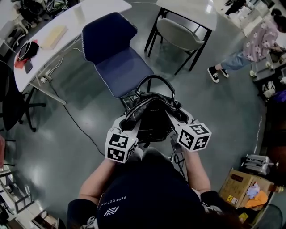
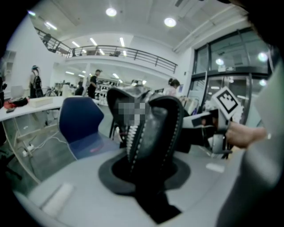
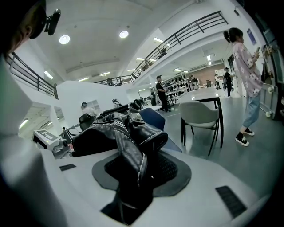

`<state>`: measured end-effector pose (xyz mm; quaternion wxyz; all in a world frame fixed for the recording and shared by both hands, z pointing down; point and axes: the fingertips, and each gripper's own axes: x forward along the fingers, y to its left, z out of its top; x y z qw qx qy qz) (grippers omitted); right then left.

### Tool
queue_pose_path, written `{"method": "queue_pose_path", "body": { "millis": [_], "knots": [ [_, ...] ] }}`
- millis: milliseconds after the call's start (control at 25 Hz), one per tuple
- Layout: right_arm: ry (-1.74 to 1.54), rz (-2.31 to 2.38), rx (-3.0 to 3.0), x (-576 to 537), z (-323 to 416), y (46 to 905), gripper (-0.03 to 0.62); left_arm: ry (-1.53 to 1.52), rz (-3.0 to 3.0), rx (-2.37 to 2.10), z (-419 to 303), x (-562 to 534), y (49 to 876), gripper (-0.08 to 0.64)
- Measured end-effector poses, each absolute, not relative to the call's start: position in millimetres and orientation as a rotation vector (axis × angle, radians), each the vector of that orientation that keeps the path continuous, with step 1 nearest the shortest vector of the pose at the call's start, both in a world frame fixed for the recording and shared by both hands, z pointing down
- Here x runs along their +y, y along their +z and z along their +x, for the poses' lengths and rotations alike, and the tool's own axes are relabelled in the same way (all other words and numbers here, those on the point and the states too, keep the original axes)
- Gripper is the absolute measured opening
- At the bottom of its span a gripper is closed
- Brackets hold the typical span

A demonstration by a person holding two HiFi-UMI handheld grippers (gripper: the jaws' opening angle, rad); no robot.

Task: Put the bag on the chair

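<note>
Black leather bag (image 1: 151, 117): soft, slumping, probably hefty; clamped at opposite rim edges by left gripper (image 1: 127, 122), right gripper (image 1: 178, 117).

Head view: you hold the black bag (image 1: 149, 114) up off the grey floor (image 1: 67, 152), just short of the front edge of the blue chair (image 1: 117, 53). Your left gripper (image 1: 130, 121) is at the bag's left side and your right gripper (image 1: 178, 115) at its right. The bag covers both sets of jaw tips. The bag's handle loop arches up over the chair's front edge.

The blue chair's backrest faces away from you. A white table (image 1: 67, 22) with small items stands left of it, and a cable (image 1: 76, 120) trails across the floor. Further off, a grey chair (image 1: 178, 33) sits by a second table (image 1: 196, 9). There is a person (image 1: 257, 42) at upper right and a cardboard box (image 1: 239, 183) at lower right.
</note>
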<state>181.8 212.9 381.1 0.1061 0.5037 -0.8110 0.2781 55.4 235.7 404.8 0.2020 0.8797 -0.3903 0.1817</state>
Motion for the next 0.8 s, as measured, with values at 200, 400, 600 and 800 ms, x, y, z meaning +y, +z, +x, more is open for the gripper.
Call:
{"method": "queue_pose_path", "body": {
  "millis": [200,400,600,800],
  "knots": [
    [0.806,1.509,-2.393,182.6,167.2,379.1,0.138,0.504,2.478,-1.101,40.6,203.4,402.3,0.097],
    [0.779,1.496,-2.381,155.0,162.5,374.3,0.138,0.473,2.459,-1.105,36.6,178.1,400.9,0.097],
    [0.786,1.470,-2.361,126.6,153.0,377.1,0.138,0.454,2.448,-1.109,27.6,149.2,406.6,0.097],
    [0.786,1.460,-2.343,82.6,140.1,394.4,0.138,0.438,2.427,-1.107,15.5,107.0,425.6,0.097]
  ]
}}
